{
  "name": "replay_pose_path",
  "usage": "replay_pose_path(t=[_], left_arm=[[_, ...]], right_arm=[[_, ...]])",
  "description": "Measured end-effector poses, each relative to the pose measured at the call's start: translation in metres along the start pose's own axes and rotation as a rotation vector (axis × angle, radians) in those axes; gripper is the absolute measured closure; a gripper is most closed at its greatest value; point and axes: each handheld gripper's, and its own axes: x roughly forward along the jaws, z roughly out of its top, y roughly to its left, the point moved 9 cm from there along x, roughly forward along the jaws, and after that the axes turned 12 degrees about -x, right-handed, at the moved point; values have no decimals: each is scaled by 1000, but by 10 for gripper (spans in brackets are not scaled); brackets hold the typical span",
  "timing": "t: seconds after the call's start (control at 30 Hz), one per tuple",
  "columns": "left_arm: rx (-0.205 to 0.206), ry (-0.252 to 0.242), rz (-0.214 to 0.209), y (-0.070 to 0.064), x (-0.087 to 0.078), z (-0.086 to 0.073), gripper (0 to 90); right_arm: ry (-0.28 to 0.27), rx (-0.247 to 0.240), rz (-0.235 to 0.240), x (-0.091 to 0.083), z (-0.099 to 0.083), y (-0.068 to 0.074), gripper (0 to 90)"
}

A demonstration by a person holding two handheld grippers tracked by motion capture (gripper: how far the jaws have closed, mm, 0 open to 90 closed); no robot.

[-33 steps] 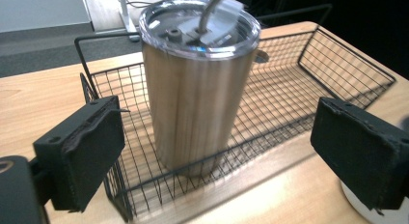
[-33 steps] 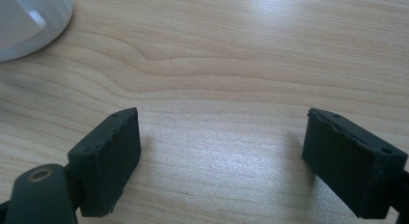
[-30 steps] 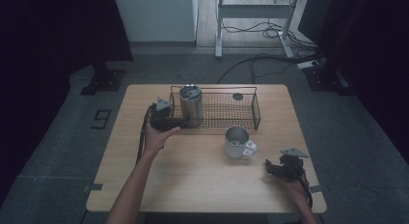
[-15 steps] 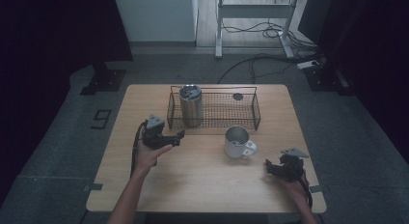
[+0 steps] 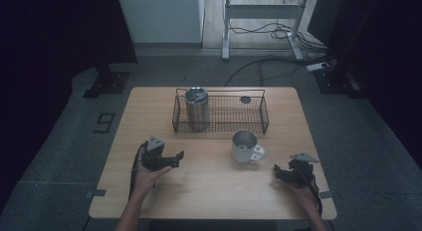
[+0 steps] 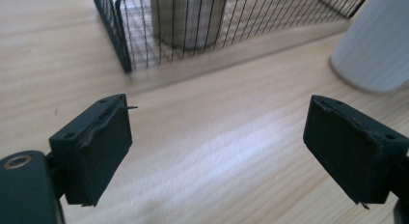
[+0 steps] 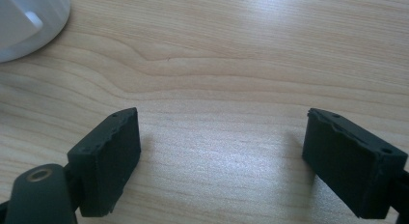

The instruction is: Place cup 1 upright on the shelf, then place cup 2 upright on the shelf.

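A steel tumbler [image 5: 197,107] stands upright in the left end of a black wire basket [image 5: 259,119] at the back of the wooden table [image 5: 214,191]. In front of the basket sits a white mug [image 5: 245,147] with its handle to the right. My left gripper [image 5: 176,159] is open, low over the table's left front, and points right toward the mug [image 6: 374,45] with the basket corner [image 6: 118,38] ahead. At the right front my right gripper [image 5: 277,173] is open over bare wood, with the mug's base [image 7: 29,21] at the upper left of its view.
A small dark disc [image 5: 245,99] lies in the basket's right half. Beyond the table are a metal stand [image 5: 261,14], floor cables [image 5: 278,59] and a dark stand base [image 5: 104,84] on the left.
My left gripper has drawn back from beside the tumbler in the basket toward the table's front left, open and with nothing in it. The right gripper has not moved.
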Motion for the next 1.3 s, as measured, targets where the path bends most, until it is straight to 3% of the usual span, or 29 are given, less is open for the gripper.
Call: replay_pose_path(t=[0.43, 0.9, 1.07, 1.3], left_arm=[[3, 63, 21, 11, 10, -36, 130], [-12, 32, 24, 14, 1, -35, 136], [1, 36, 22, 12, 1, -38, 139], [21, 43, 20, 9, 2, -40, 142]], right_arm=[[2, 10, -10, 1, 1, -1, 125], [-9, 9, -31, 0, 6, -4, 135], [-50, 44, 6, -10, 12, -3, 142], [-108, 43, 35, -23, 29, 6, 139]])
